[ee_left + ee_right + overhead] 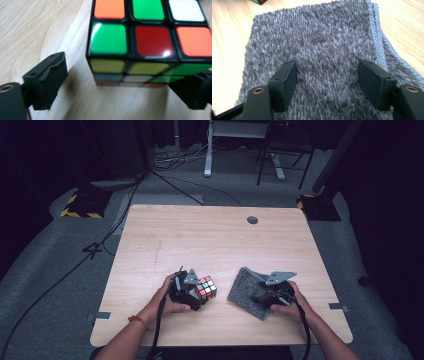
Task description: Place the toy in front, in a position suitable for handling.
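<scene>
Up close, left gripper (125, 87) released, jaws flanking but clear of the scrambled puzzle cube (147, 42): green, red, orange, white stickers. Right gripper (327, 82) spread wide over folded grey towel (317, 45). Farther off, wooden table (200, 235), cable hole (252, 220).

Rt hand-held gripper (327, 82) jaws apart over folded grey cloth (319, 42) on table (227, 37).
</scene>
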A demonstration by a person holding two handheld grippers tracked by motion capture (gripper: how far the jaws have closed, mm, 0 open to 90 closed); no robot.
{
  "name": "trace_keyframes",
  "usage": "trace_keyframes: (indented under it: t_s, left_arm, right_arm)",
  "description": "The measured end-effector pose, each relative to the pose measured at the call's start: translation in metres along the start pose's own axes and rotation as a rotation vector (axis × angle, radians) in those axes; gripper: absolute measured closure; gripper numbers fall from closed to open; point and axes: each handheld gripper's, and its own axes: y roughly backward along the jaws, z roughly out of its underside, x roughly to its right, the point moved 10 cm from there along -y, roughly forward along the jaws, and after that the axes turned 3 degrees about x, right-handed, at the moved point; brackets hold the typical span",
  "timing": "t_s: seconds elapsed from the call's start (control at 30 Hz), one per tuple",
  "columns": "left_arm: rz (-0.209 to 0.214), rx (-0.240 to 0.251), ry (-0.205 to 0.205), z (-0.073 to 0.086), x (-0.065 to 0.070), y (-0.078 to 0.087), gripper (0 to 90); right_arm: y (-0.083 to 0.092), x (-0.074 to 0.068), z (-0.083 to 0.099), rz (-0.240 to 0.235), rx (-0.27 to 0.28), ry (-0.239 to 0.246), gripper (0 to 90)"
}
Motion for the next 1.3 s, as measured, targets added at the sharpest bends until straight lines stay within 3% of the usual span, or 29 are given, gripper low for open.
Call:
trace_keyframes:
  t_s: [0.27,0.37,0.5,0.67,0.87,1.17,1.3]
  left_arm:
    - [0.014,0.003,-0.014,-0.011,0.0,-0.011,7.7]
    - [0.019,0.019,-0.02,-0.015,-0.002,-0.012,12.6]
    - [0.02,0.049,-0.02,-0.017,-0.002,-0.011,30.5]
    - [0.024,0.037,-0.023,-0.016,-0.001,-0.009,32.6]
    - [0.06,0.027,-0.053,-0.012,0.008,-0.005,33.0]
    - [0.132,0.01,-0.13,-0.014,0.036,-0.008,33.2]
    - [0.152,0.02,-0.155,-0.016,0.039,-0.01,33.1]
  right_arm:
    - [0.001,-0.003,0.002,-0.02,0.019,0.003,32.1]
    - [0.002,-0.004,0.001,-0.036,0.015,0.013,42.0]
    - [0.004,-0.006,0.0,-0.057,0.023,0.026,62.8]
    - [0.006,-0.006,0.001,-0.069,0.031,0.036,74.6]
    - [0.011,-0.006,0.004,-0.056,0.032,0.071,78.0]
    - [0.014,-0.002,0.005,-0.055,0.041,0.07,78.1]
    - [0.015,0.002,0.005,-0.044,0.046,0.054,78.1]
